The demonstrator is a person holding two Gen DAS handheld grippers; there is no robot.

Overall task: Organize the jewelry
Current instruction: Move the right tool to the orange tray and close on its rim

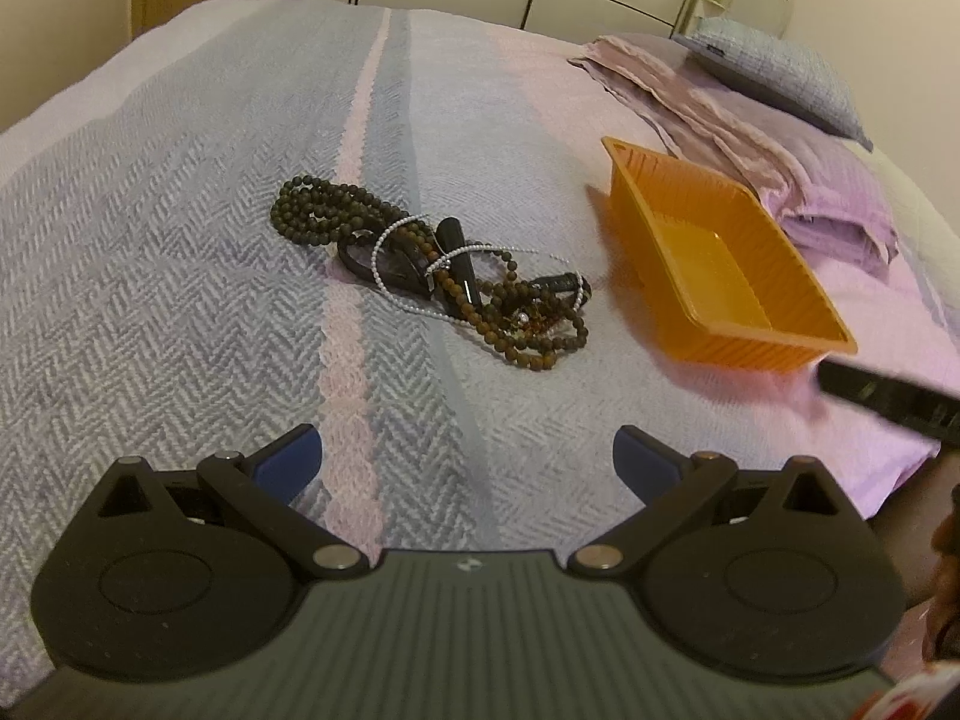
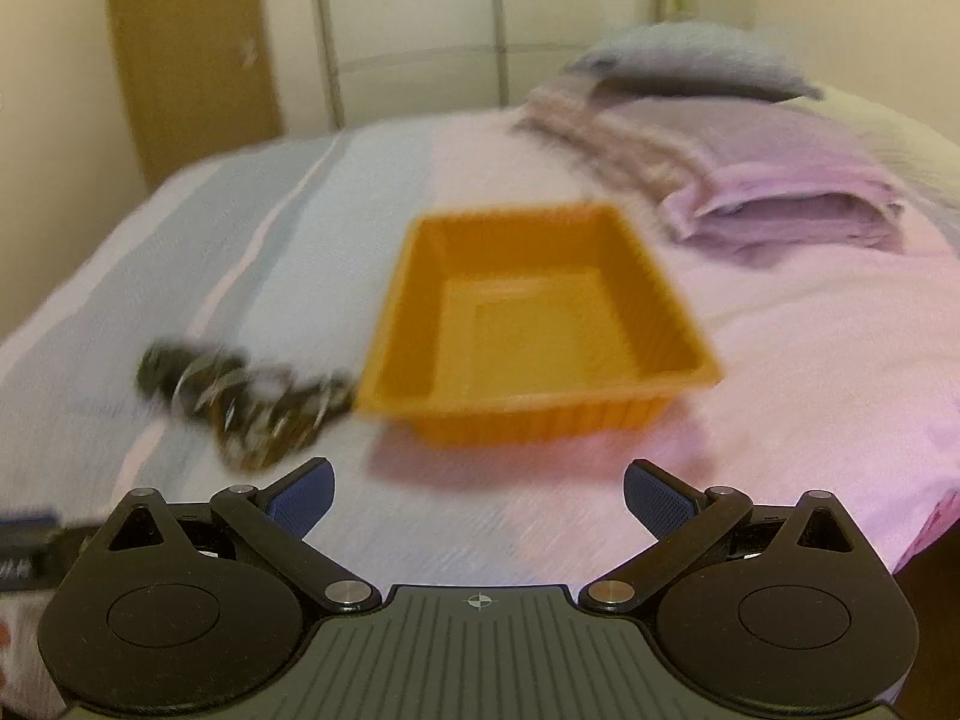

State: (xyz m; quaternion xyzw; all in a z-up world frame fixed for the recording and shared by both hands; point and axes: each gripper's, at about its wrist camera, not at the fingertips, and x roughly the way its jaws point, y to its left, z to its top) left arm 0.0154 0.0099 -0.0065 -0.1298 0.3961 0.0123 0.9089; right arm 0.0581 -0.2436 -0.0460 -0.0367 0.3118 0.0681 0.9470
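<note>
Left wrist: jewelry pile (image 1: 432, 276) well ahead of spread claw (image 1: 467, 461)

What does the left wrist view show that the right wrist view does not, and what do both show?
Only the left wrist view shows the single pieces sharply: dark bead strands and a thin white bead chain. Only the right wrist view shows the orange tray's whole empty floor, though blurred. Both show the jewelry pile, the tray, folded purple cloths, and an open, empty gripper: left, right.
</note>
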